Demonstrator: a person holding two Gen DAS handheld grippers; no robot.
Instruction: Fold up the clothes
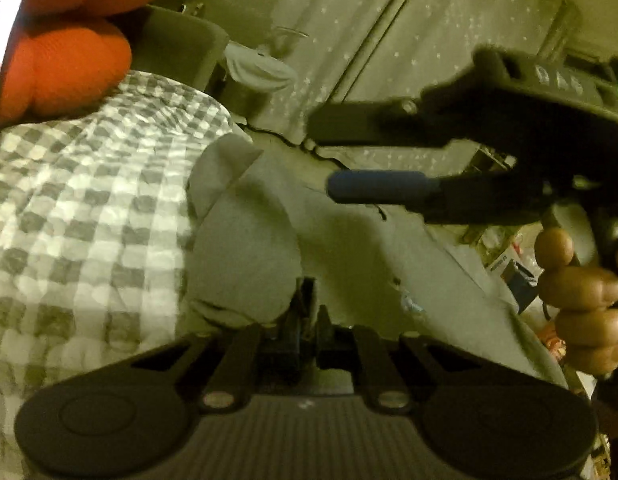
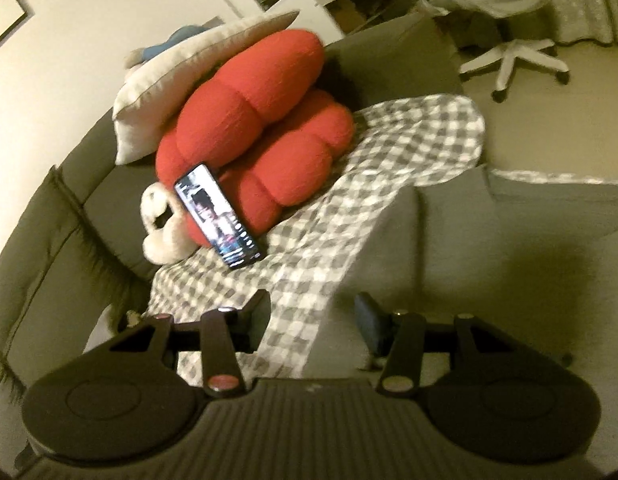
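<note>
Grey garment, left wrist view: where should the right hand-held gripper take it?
Probably the pointed flap beside the checked blanket, coming from the right, where the open right hand-held gripper hovers. The flap looks lifted off the grey garment, so a jaw can slip under; the left hand-held gripper pins the near edge.

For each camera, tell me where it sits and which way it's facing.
Left wrist: sits on the left gripper, shut on grey cloth; looks across the checked blanket toward the curtain; shows the right gripper and hand.
Right wrist: sits on the right gripper, open; looks toward the red cushion and phone.
Shared: blanket, cushion, phone.
</note>
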